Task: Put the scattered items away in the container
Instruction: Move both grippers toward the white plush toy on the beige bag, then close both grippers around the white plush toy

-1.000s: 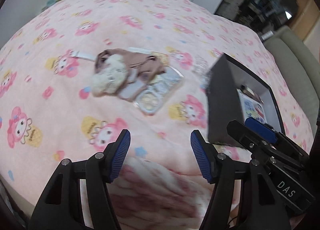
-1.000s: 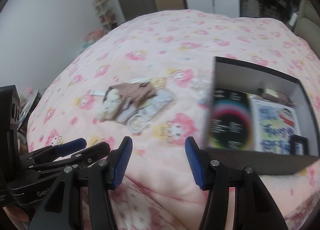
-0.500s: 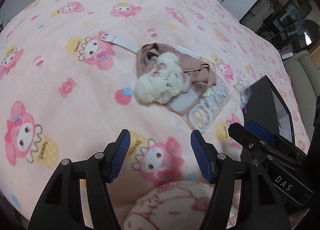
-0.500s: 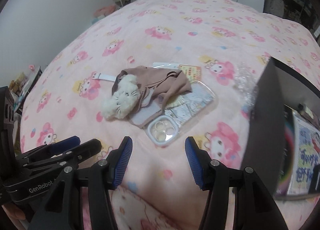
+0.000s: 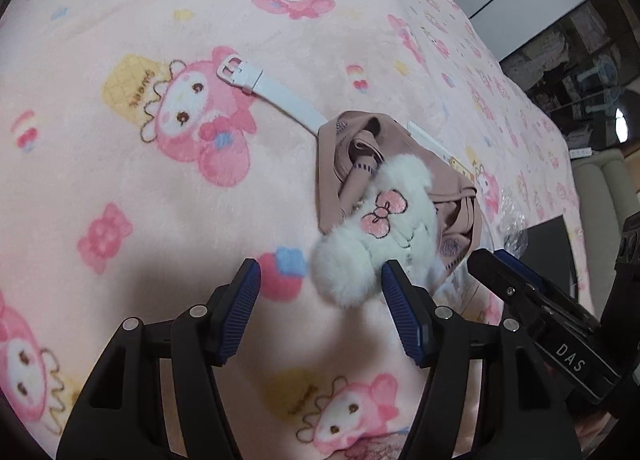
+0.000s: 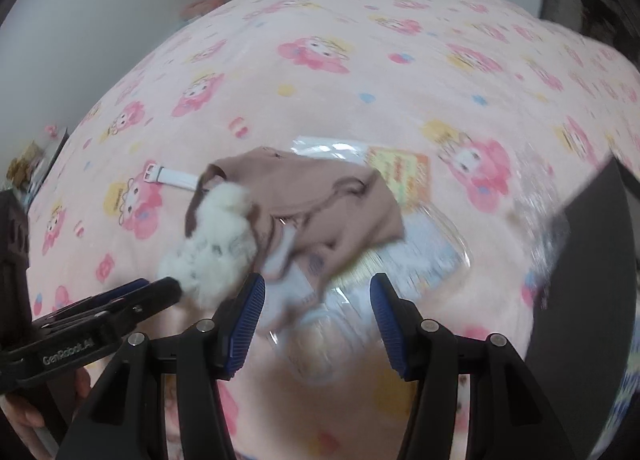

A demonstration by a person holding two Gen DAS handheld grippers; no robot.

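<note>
Left tongs (image 5: 320, 302) parted, empty, poised just over white plush toy (image 5: 372, 244). Right tongs (image 6: 316, 318) parted, empty, above clear phone case (image 6: 404, 260). Brown pouch (image 6: 320, 204) overlapping both, on pink bed cover (image 5: 120, 188). Black container (image 6: 588, 284) just right.

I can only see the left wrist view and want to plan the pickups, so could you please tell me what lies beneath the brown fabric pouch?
Observer: A clear plastic phone case sticks out from under the brown fabric pouch, on the side toward the black box.
Operator: Thank you. Is the right gripper holding anything?
Observer: No. The right gripper is open and empty, poised over the case's camera end.
</note>
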